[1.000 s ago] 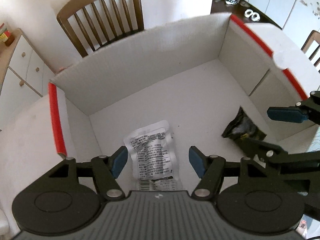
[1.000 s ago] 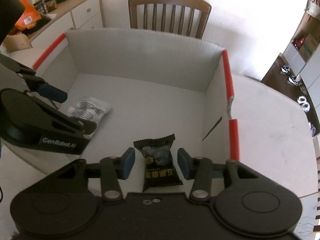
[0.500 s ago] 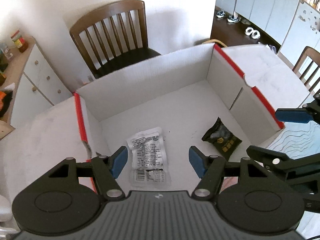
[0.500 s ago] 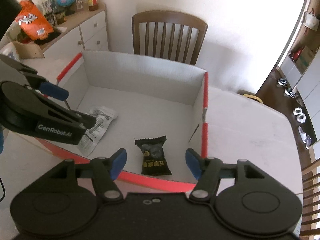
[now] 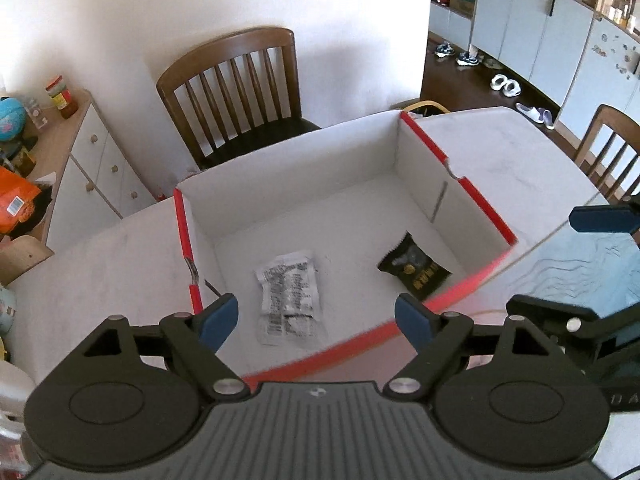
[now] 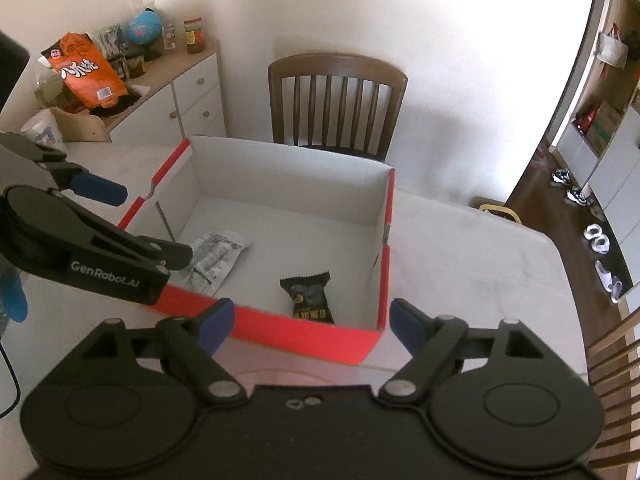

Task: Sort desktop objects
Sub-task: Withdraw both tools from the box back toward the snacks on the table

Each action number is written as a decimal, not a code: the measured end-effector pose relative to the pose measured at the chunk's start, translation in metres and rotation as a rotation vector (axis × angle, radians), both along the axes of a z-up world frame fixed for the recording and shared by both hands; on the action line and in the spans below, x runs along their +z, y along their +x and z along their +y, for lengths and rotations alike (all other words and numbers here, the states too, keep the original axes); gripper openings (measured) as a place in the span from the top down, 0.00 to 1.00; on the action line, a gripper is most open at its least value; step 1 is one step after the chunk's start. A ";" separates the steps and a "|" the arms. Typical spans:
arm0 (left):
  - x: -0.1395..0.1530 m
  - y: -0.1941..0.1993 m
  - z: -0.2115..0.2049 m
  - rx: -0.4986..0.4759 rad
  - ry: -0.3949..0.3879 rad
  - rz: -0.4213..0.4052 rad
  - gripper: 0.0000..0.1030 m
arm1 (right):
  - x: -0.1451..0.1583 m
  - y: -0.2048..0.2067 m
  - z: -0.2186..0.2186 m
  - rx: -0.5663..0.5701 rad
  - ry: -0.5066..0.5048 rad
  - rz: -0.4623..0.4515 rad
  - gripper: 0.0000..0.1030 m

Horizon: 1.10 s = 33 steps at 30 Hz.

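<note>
A: Blue pads on the left gripper and right gripper are spreading apart, nothing between them. Why?

B: Likely because both loads already lie ahead, inside the red-edged box: white printed sachet beyond the left, black snack packet beyond the right. The wooden chair stands farther off.

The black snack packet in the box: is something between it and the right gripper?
Only the box's red front wall. The black snack packet lies behind it on the box floor; the right gripper, jaws opening and empty, is above that wall.
</note>
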<state>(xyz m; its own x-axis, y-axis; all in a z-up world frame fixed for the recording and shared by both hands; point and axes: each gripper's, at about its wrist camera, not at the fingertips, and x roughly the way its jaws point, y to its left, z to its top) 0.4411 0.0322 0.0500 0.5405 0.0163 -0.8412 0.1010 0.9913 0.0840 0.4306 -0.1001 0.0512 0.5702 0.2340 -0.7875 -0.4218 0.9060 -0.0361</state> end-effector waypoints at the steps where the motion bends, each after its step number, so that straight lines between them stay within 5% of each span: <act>1: 0.001 -0.004 -0.002 -0.003 0.000 -0.002 0.13 | 0.001 -0.003 -0.002 -0.003 0.002 -0.001 0.17; 12: 0.020 -0.052 -0.020 0.005 0.011 -0.049 0.11 | 0.023 -0.041 -0.027 -0.024 0.040 -0.022 0.15; 15: 0.023 -0.066 -0.023 0.011 0.006 -0.062 0.03 | 0.029 -0.051 -0.030 -0.018 0.043 -0.033 0.14; 33: 0.032 -0.144 -0.029 0.041 -0.023 -0.125 0.02 | 0.041 -0.108 -0.043 0.025 0.090 -0.053 0.05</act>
<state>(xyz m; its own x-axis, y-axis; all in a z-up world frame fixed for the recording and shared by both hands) 0.2971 0.0036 0.0821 0.6401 0.0222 -0.7680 0.0500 0.9963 0.0706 0.3222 -0.1427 0.0923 0.6034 0.3168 -0.7318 -0.4436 0.8960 0.0221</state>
